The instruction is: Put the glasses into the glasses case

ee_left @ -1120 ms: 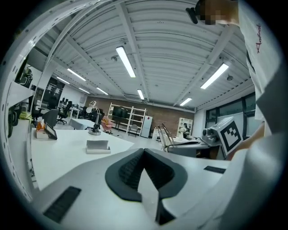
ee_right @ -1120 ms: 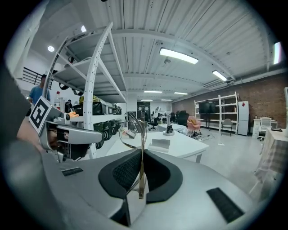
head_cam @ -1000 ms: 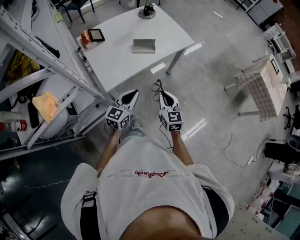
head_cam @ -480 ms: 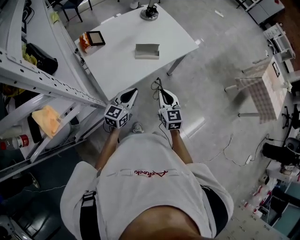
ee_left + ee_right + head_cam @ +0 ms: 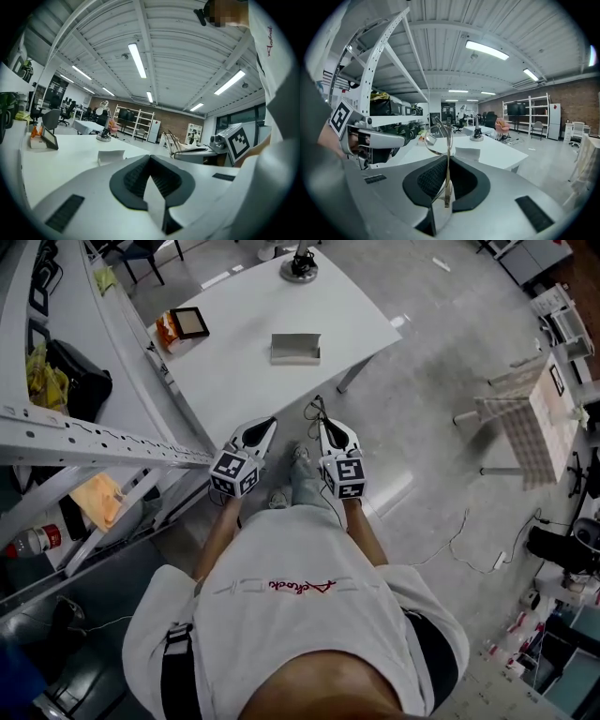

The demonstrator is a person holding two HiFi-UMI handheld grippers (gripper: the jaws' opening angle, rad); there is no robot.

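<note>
Walking in: the glasses case and its table have drawn slightly nearer.
The right gripper pinches the glasses. The left gripper is closed on nothing. The case lies at 12 o'clock, long axis 9-to-3, roughly equally far from both.

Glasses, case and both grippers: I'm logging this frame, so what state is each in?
glasses: clamped upright in the right gripper.
glasses case: lying on the white table, seemingly open.
right gripper: shut on the glasses.
left gripper: shut, nothing between its jaws.
</note>
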